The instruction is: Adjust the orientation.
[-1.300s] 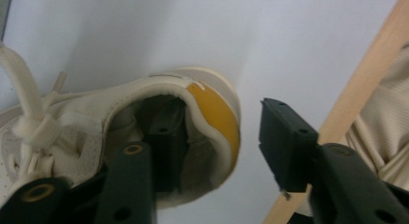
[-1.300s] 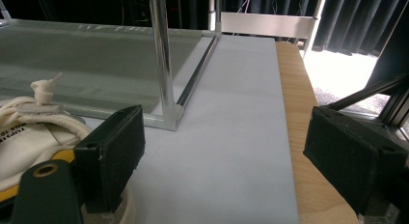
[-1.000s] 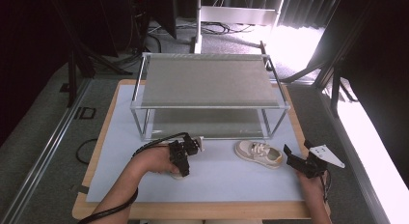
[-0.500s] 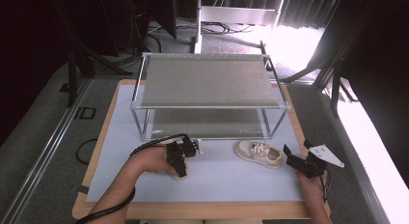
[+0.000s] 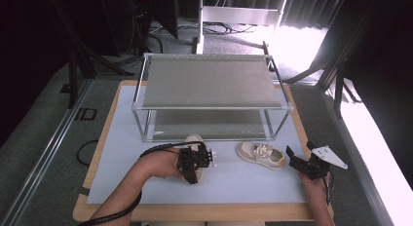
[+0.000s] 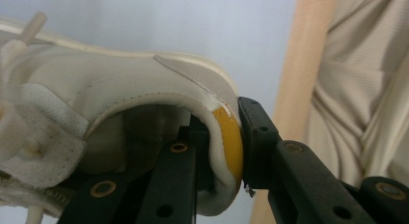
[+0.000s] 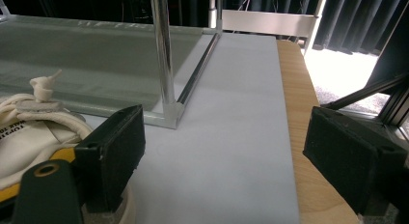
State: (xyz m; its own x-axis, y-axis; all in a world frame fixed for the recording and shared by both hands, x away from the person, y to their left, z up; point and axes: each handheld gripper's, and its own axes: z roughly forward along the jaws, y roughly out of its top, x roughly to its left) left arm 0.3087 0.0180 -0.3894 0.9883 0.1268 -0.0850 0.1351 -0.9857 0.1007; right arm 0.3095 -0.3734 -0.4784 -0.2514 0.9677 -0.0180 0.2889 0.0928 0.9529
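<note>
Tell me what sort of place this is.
Probably a lab or studio set up for recording demonstrations, not a home. A wooden table with a pale mat carries a bare two-tier metal rack and two cream shoes, with dark curtains, frame struts and floor cables behind.

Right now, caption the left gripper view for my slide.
Left tongs clamp the heel collar of a cream shoe.

Left tool (image 5: 197, 160) grips a cream sneaker (image 5: 194, 141) before the two-tier rack (image 5: 212, 82). Second sneaker (image 5: 261, 155) lies on the pale mat (image 5: 122, 138), just beside right tool (image 5: 297, 163), jaws apart.
</note>
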